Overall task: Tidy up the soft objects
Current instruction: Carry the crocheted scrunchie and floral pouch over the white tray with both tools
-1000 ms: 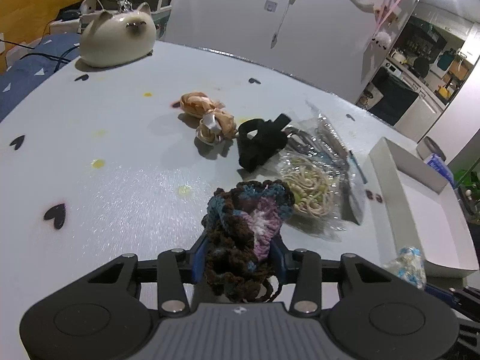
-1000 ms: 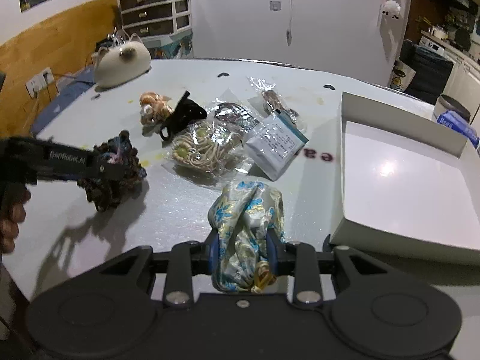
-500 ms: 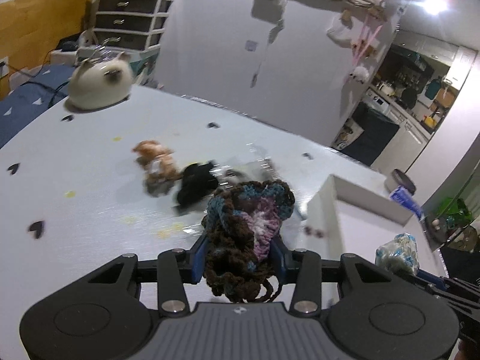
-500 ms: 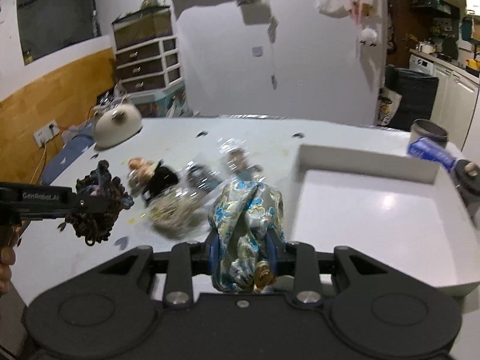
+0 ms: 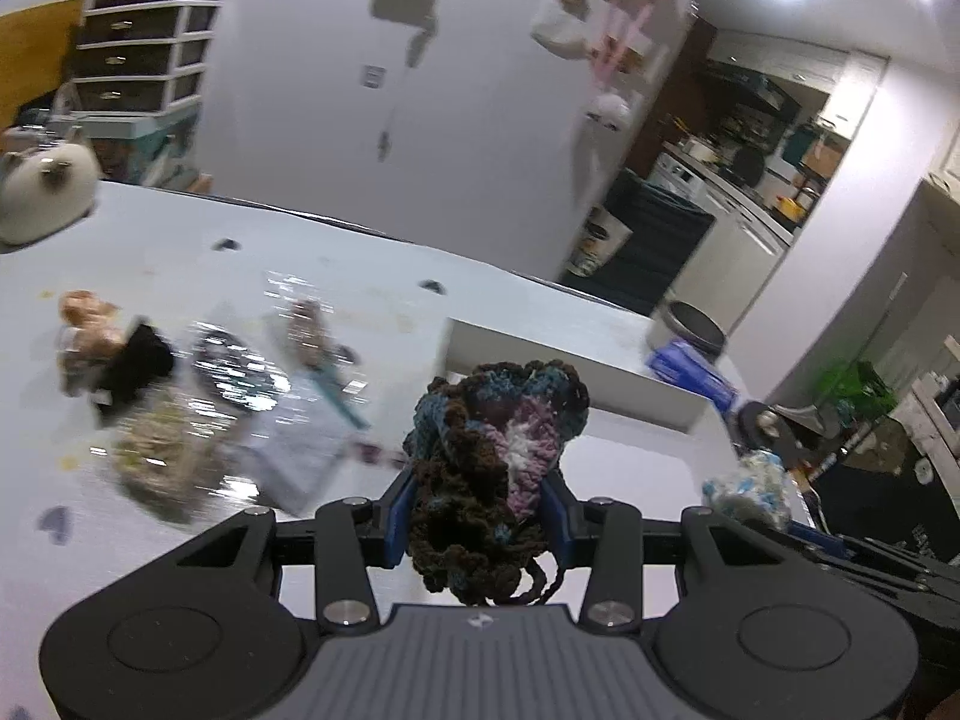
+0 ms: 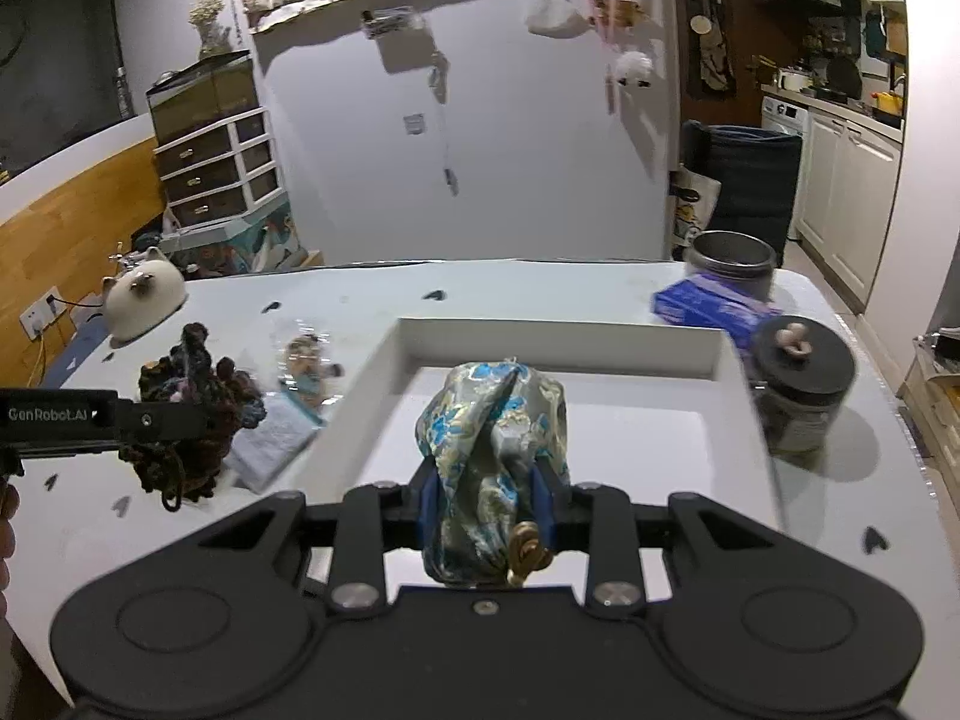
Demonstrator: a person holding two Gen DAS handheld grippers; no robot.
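Scrunchies pinched in both claws, near the white tray [image 6: 558, 336]
Left claw [image 5: 477, 513] grips yarn scrunchie [image 5: 498, 420], right claw [image 6: 495, 501] silk scrunchie [image 6: 495, 438]; dangling loops could snag the rim and pull free

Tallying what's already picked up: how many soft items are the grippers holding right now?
2: a crocheted yarn piece in the left gripper, and a floral fabric pouch in the right gripper over the white tray.
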